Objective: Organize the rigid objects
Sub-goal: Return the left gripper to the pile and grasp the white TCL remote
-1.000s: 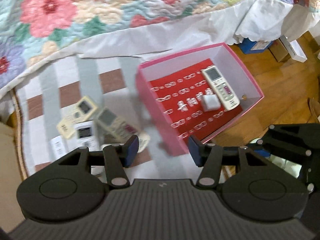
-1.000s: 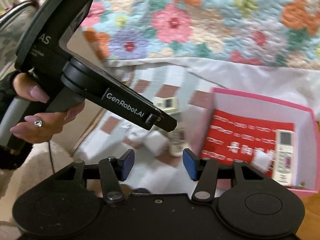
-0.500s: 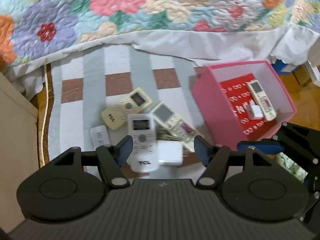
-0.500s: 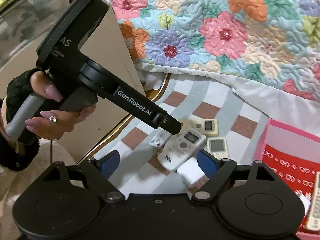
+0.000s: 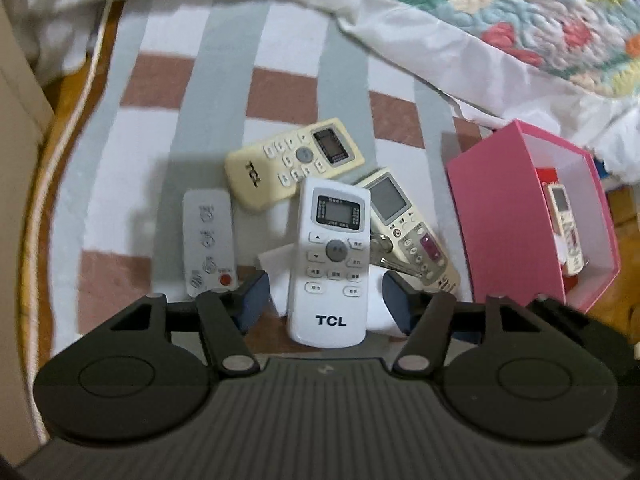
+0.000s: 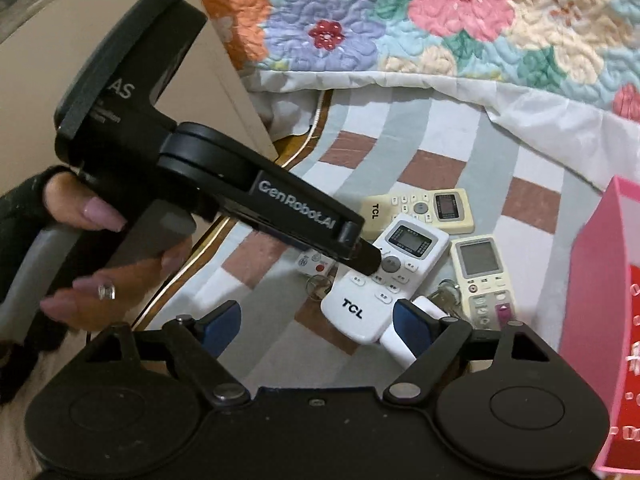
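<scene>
A white TCL remote [image 5: 332, 256] lies on the striped mat, on top of a white adapter [image 5: 276, 264]. My left gripper [image 5: 326, 300] is open, its blue pads on either side of the remote's lower end. Around it lie a cream TCL remote [image 5: 292, 160], a cream remote with a grey screen [image 5: 404, 224] and a slim white remote [image 5: 208, 236]. The pink box [image 5: 504, 220] at right holds another remote [image 5: 566, 226]. My right gripper [image 6: 316, 320] is open and empty above the mat, near the white remote [image 6: 384, 276].
A flowered quilt [image 6: 440, 20] with a white skirt hangs along the far side. A beige cabinet side [image 5: 16, 128] stands at left. Keys [image 5: 384, 252] lie between the remotes. Wood floor [image 5: 620, 208] shows beyond the box.
My left gripper has moved forward and down to the pile, so the white TCL remote now lies between its open pads. My right gripper has also come lower and closer to the remotes.
</scene>
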